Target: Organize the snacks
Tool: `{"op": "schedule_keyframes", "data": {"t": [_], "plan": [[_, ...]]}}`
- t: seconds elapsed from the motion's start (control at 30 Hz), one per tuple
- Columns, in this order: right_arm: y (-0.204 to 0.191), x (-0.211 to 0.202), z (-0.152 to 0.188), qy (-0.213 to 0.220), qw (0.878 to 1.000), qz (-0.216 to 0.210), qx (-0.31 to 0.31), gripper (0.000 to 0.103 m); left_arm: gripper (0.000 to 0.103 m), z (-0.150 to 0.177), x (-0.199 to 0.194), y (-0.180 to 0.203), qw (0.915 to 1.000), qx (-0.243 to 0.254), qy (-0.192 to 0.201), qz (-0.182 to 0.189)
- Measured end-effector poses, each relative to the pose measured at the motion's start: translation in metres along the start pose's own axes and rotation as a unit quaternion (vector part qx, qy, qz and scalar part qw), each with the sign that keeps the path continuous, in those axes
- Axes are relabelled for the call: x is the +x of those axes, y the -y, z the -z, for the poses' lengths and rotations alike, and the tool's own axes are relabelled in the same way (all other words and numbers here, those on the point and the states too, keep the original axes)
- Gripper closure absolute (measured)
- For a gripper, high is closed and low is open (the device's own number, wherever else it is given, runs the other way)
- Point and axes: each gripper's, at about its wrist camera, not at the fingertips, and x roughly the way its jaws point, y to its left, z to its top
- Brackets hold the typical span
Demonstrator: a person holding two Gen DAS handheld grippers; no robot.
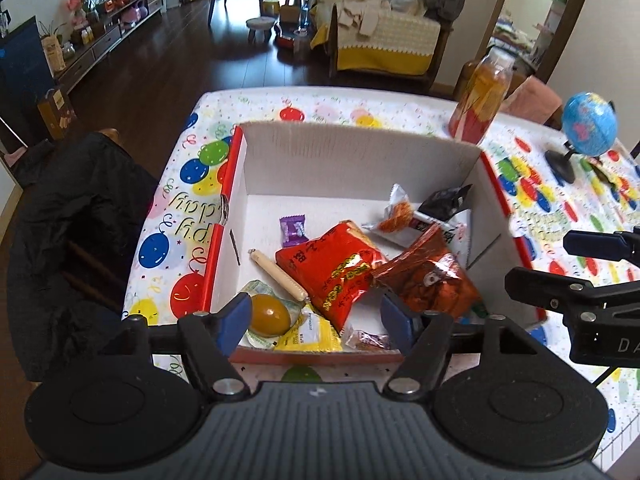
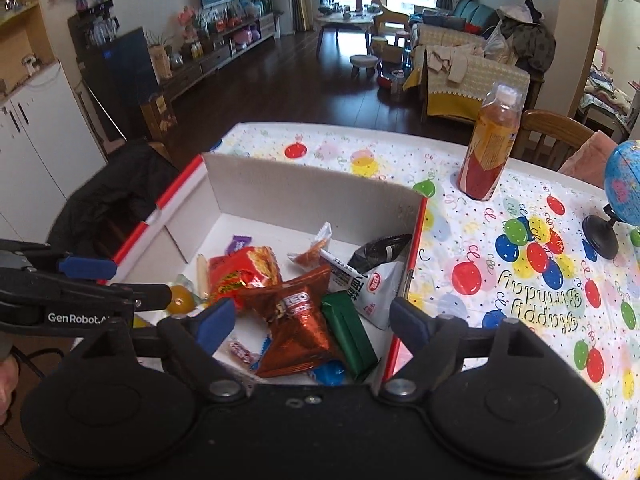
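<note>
Left wrist view: the snacks sit piled in a white cardboard box [image 1: 352, 160] with red edges on the desk [image 1: 256, 104], a red bag [image 1: 332, 268] in the middle and a shiny brown Oreo pack [image 1: 428, 284] beside it. The far half of the box floor is bare. The left hand-held gripper [image 1: 316, 322] hangs over the near rim, spread wide, nothing pinched. Right wrist view: same box [image 2: 304, 188], a green bar [image 2: 350, 332] touching the Oreo pack [image 2: 298, 328]. The right hand-held gripper [image 2: 312, 322] hovers spread, empty, tilted down.

The surface [image 2: 520, 280], wearing a balloon-print birthday cloth, is carrying a snack-filled box [image 2: 312, 188], a bottle [image 2: 490, 148] and a small globe [image 2: 624, 188].
</note>
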Motion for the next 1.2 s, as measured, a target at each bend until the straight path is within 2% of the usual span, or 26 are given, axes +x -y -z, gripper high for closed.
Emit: {"op": "schedule_keyframes", "data": {"t": [0.03,0.1,0.17,0.4,0.43,0.5,0.73,0.97,1.2], "plan": [[0.000,-0.005,0.001,0.006,1.000,0.000,0.003,0.007,0.031,0.001,-0.005,0.000,1.0000,-0.001,0.004,0.003],[-0.001,-0.014,0.003,0.020,1.000,-0.001,0.008,0.004,0.022,0.003,-0.014,0.000,0.9999,-0.002,0.014,0.009],[-0.002,-0.023,0.005,0.030,0.999,-0.001,0.014,0.000,0.021,0.004,-0.024,0.000,0.9996,-0.004,0.027,0.012],[0.000,-0.051,0.015,0.062,0.997,-0.018,0.042,0.000,0.014,0.009,-0.056,0.004,0.9976,0.000,0.065,0.026],[0.000,-0.054,0.016,0.066,0.997,-0.021,0.045,0.000,0.012,0.010,-0.060,0.005,0.9971,0.001,0.071,0.026],[0.000,-0.060,0.021,0.078,0.995,-0.023,0.050,0.000,0.000,0.013,-0.068,0.006,0.9960,0.002,0.086,0.025],[0.009,-0.077,0.045,0.108,0.991,-0.027,0.072,0.000,0.000,0.020,-0.087,0.013,0.9940,0.007,0.105,0.030],[0.006,-0.083,0.065,0.119,0.990,-0.022,0.079,0.000,0.000,0.035,-0.095,0.028,0.9937,0.028,0.108,-0.003],[-0.001,-0.098,0.072,0.164,0.984,-0.001,0.070,0.000,0.000,0.046,-0.101,0.036,0.9935,0.029,0.110,-0.004]]}}
